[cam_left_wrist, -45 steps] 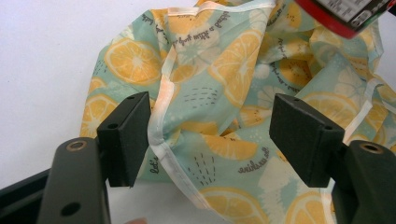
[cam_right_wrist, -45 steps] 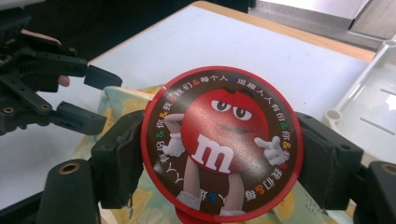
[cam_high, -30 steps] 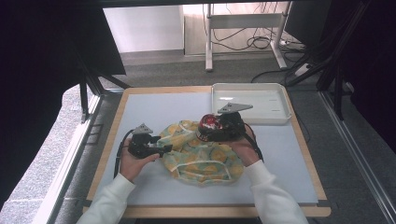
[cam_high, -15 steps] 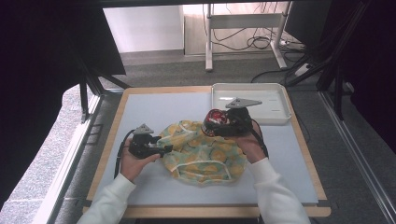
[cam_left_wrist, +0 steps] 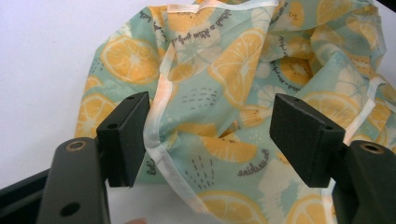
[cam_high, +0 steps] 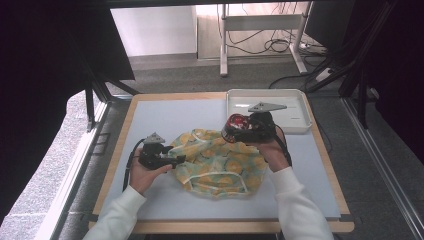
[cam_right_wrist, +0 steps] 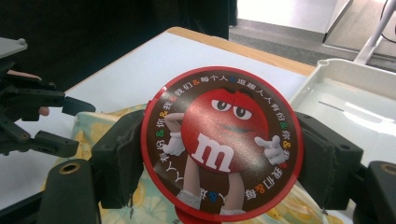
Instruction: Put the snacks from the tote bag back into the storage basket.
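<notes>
A teal cloth printed with orange slices [cam_high: 220, 162] lies crumpled in the middle of the blue-grey mat. My left gripper [cam_high: 179, 160] rests at the cloth's left edge. In the left gripper view it [cam_left_wrist: 210, 126] is open, with the cloth [cam_left_wrist: 224, 60] lying between the jaws and a pale hem beside the left one. My right gripper [cam_high: 234, 128] hovers over the cloth's far right part. It [cam_right_wrist: 219, 144] is shut on a round red-and-brown candy tin [cam_right_wrist: 222, 140] with a cartoon figure on its face. The tin [cam_high: 235, 123] sits just short of the white tray [cam_high: 300, 107].
The white tray [cam_right_wrist: 327, 65] stands at the mat's far right corner, with only a small mark on its floor. A wooden rim [cam_high: 115, 165] frames the mat. In the right gripper view, the left gripper [cam_right_wrist: 74, 123] appears at the left. Cables and a stand's legs lie on the floor beyond.
My right gripper has carried the tin rightward and a little farther away, closer to the tray. The left gripper and cloth have stayed put.
</notes>
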A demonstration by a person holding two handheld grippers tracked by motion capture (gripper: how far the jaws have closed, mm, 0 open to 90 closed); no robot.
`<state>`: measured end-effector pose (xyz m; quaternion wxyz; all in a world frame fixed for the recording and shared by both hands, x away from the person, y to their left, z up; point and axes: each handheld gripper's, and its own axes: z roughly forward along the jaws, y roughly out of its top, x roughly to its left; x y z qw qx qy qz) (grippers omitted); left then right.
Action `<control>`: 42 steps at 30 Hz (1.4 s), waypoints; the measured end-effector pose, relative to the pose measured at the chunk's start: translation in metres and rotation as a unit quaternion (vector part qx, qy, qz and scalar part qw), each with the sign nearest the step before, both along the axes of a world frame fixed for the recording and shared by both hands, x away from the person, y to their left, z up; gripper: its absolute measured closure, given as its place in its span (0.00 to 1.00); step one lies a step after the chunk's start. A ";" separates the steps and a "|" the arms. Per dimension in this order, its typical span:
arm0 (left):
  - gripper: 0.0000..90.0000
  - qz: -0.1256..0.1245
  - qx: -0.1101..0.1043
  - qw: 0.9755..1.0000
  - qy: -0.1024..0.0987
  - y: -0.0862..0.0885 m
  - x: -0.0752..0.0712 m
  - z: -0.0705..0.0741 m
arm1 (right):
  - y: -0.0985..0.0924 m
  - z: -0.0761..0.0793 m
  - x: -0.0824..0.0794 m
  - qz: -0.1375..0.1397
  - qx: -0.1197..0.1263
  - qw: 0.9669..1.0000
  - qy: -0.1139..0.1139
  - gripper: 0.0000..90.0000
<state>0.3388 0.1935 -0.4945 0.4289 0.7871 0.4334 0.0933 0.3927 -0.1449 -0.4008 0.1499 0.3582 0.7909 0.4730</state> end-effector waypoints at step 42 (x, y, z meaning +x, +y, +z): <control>0.33 0.012 -0.016 1.000 -0.014 0.010 -0.008 0.009 | -0.007 -0.004 0.082 -0.077 -0.037 0.996 0.031 0.27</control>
